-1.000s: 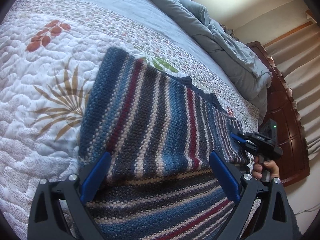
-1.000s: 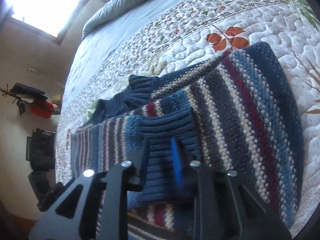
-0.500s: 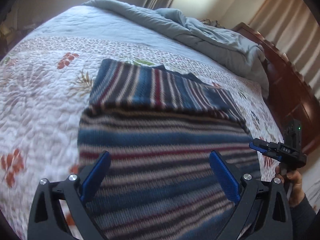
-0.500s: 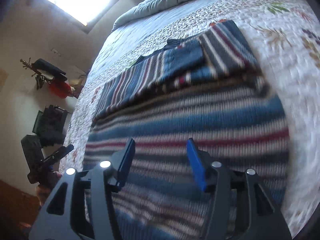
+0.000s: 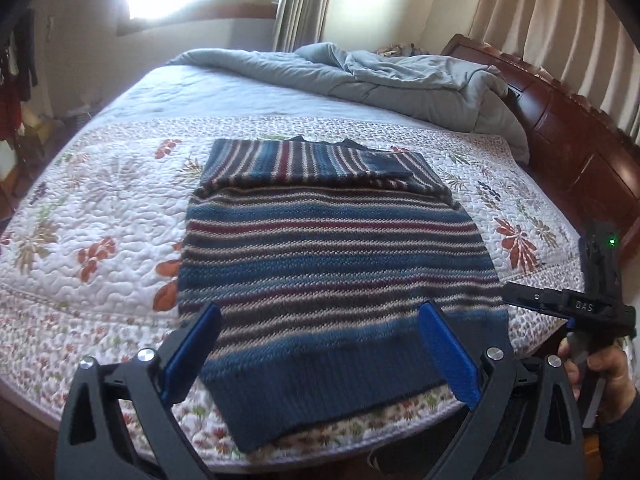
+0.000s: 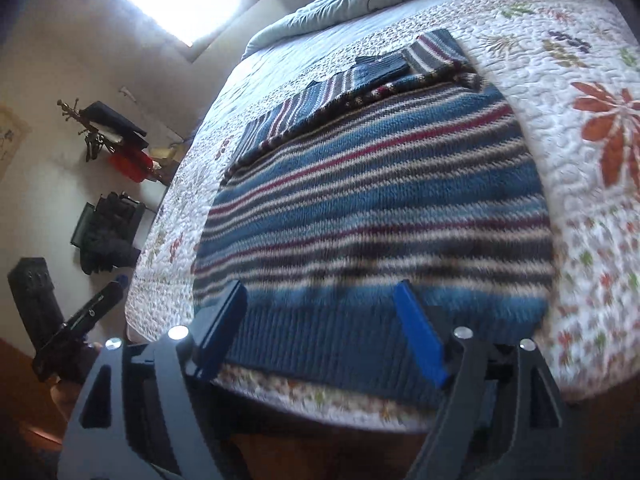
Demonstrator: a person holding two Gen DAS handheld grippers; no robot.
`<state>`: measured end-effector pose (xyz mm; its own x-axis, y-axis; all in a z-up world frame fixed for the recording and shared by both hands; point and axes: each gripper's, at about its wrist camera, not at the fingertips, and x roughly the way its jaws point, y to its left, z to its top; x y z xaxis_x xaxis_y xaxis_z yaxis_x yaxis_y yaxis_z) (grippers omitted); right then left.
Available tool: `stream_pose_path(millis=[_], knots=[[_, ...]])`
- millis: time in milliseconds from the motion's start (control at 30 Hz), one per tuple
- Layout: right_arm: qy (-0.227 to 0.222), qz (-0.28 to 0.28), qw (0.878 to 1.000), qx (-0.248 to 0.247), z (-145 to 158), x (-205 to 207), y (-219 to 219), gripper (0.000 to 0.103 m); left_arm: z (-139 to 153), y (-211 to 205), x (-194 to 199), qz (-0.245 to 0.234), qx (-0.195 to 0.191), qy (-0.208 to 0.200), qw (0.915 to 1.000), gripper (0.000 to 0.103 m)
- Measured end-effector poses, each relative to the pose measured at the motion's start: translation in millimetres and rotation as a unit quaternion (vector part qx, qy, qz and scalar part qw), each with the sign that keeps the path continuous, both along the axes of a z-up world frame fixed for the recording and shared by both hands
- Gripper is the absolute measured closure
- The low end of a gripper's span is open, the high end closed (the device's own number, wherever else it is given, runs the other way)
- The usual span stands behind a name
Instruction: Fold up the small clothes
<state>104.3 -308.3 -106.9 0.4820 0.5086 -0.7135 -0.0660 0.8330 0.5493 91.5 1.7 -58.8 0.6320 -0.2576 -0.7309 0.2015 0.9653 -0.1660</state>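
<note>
We held the left gripper [image 5: 320, 350] low above the near edge of the bed, its blue-padded fingers [image 5: 192, 354] spread wide apart and gripping nothing. It pointed straight across the quilt [image 5: 100, 208]. The striped sweater [image 5: 332, 256] lay flat between the two grippers on the quilt, its dark blue hem nearest us and its sleeves folded across the far end. To the right, we held the right gripper [image 6: 320, 330] tilted, just over that hem, its fingers [image 6: 420, 336] also parted and empty. Our right hand [image 5: 608, 376] wrapped the handle at the bed's near right corner. A rumpled grey duvet [image 5: 380, 76] lay at the far side, beside a wooden headboard [image 5: 576, 132].
</note>
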Motion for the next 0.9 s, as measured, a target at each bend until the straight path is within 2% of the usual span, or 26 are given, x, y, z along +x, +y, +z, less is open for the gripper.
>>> stream_pose_path(millis=[133,233,367,433,600,733,800,867,900], knots=[[-0.006,-0.006,1.000,-0.015,4.6,-31.7,-5.5,0.024,3.6,-4.5,-22.0,0.001,0.013,-0.002,0.9999,0.004],[-0.008,-0.020,1.000,-0.018,7.0,-50.3,-13.9,0.018,3.6,-9.4,-36.9,-0.003,0.027,-0.004,0.9996,0.004],[-0.006,-0.040,0.999,-0.011,5.3,-68.3,-28.4,0.016,-4.1,-14.7,-49.3,-0.005,0.035,0.006,0.9994,0.004],[0.002,-0.050,0.999,-0.002,1.2,-75.1,-38.3,0.016,-12.2,-11.6,-50.9,-0.007,0.025,0.022,0.9994,0.004],[0.028,-0.081,0.996,0.019,-8.4,-82.1,-64.5,0.016,-32.9,17.9,-50.0,0.008,-0.032,0.064,0.9975,0.004],[0.037,-0.097,0.994,0.039,-13.2,-82.5,-81.3,0.016,-51.6,50.5,-44.6,0.044,-0.082,0.101,0.9906,0.004],[0.044,-0.101,0.993,0.044,-17.2,-79.9,-85.0,0.016,-63.5,68.0,-39.1,0.061,-0.126,0.127,0.9820,0.004],[0.052,-0.103,0.992,0.046,-22.5,-77.0,-86.7,0.016,-77.2,82.9,-33.7,0.077,-0.174,0.156,0.9693,0.004],[0.054,-0.103,0.992,0.047,-24.5,-75.8,-86.9,0.016,-85.5,89.8,-30.3,0.085,-0.201,0.174,0.9601,0.004]])
